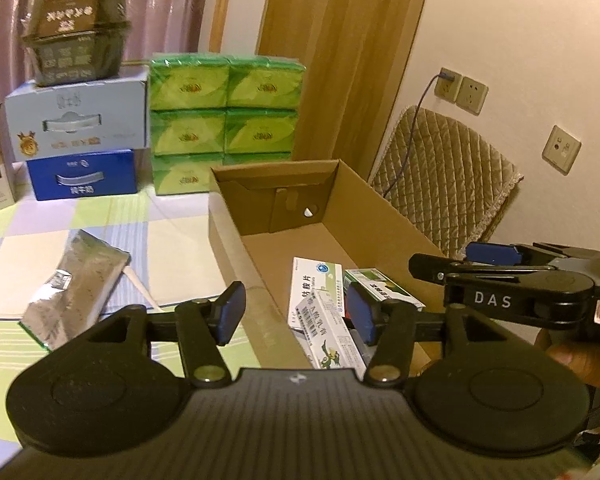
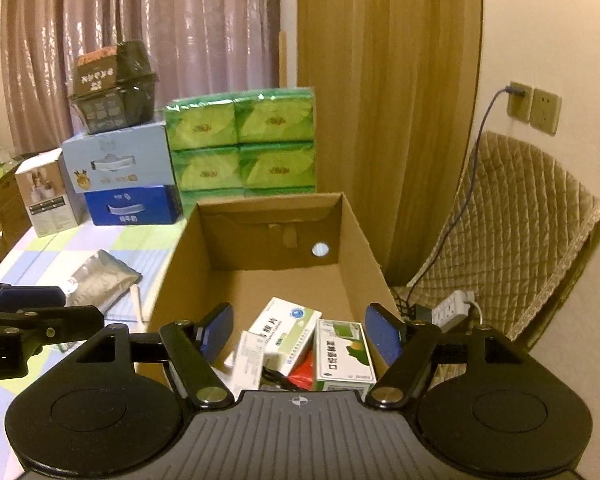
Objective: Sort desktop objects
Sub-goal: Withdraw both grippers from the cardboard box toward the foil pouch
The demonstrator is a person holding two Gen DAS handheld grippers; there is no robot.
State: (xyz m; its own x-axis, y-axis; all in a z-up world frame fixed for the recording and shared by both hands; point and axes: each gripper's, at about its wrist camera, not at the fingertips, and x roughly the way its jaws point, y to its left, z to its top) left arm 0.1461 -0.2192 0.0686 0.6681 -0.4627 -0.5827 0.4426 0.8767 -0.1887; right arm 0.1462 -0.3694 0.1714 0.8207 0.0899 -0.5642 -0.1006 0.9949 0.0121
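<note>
Both grippers, left gripper (image 1: 294, 312) and right gripper (image 2: 300, 334), apart, empty | medicine boxes (image 2: 286, 330) in cardboard box (image 2: 364, 240) | next: foil pouch (image 1: 76, 288), near-left surface (image 1: 32, 248)

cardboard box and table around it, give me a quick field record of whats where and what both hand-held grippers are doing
container: open brown cardboard box on the checked tablecloth
inside container: white-and-green medicine cartons, a red item among them
left on table: crinkled silver foil pouch, left of the box
background: stacked green tissue packs, pale blue carton on dark blue carton
left hand-held gripper: open, nothing held, over the box's left wall
right hand-held gripper: open, nothing held, over the box
</note>
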